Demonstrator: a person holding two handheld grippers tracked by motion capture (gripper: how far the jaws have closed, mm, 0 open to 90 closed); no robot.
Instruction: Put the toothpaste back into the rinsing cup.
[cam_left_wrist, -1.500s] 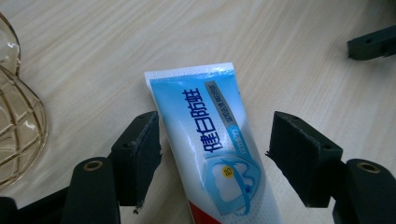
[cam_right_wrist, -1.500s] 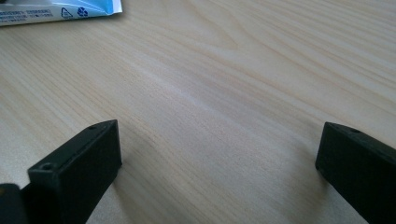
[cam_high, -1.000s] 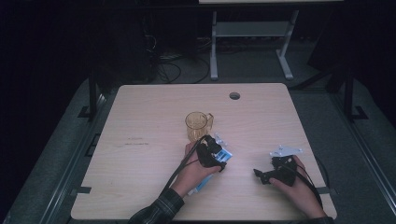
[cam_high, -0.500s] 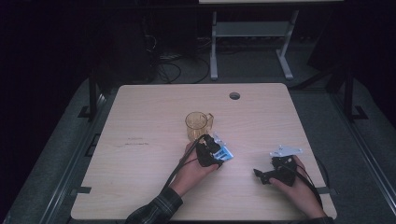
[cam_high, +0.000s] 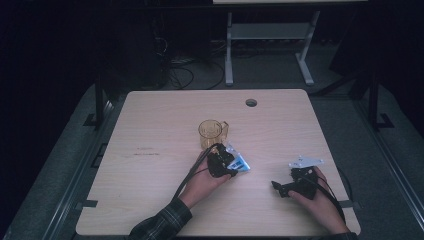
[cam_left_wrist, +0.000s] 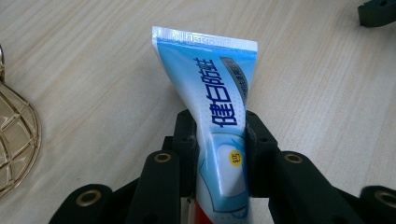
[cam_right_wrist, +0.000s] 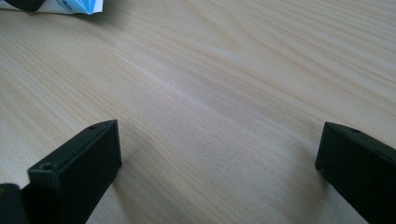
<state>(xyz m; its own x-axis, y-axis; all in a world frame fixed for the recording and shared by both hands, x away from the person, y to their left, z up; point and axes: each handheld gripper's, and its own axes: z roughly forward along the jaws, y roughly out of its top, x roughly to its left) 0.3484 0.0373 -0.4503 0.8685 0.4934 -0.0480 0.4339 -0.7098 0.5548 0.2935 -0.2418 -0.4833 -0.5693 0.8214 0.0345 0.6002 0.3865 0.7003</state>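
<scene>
Fingers of our left gripper have just been closing and now clamp the toothpaste tube, lying just near of the amber cup; we judge it ready to lift. Our right gripper rests open, far right.

I note black grippers: left gripper shows brass screw eyes; right gripper carries a grey plate, black cable; plaid sleeve.
</scene>
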